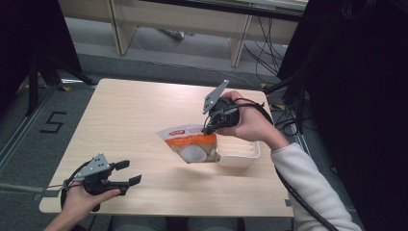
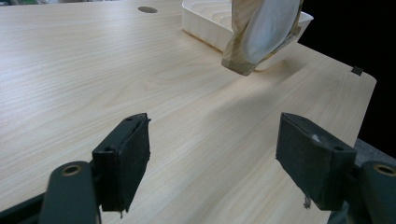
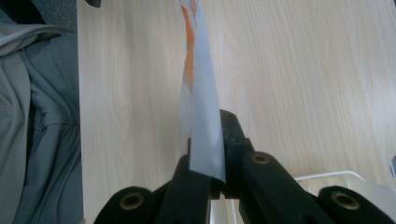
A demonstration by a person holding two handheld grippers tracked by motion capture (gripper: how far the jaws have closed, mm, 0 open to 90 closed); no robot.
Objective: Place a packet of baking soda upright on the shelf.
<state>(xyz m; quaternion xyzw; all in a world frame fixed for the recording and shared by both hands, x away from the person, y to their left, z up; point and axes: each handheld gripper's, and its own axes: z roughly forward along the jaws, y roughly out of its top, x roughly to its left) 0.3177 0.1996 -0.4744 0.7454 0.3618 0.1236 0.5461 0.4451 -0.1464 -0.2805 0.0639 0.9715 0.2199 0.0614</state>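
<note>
While your right gripper (image 1: 208,129) pinches the pouch (image 1: 194,144), it hangs above the table (image 1: 134,120).
The pouch's lower corner sits beside the white tray (image 1: 239,154); your left gripper (image 1: 129,172) rests spread and empty near the table's front edge.

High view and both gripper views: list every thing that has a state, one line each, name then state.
pouch: lifted off the table, hanging by its top edge, sealed as far as I can see.
white tray: upright on the table, looks empty.
right gripper: shut on the pouch.
left gripper: open, holding nothing.
</note>
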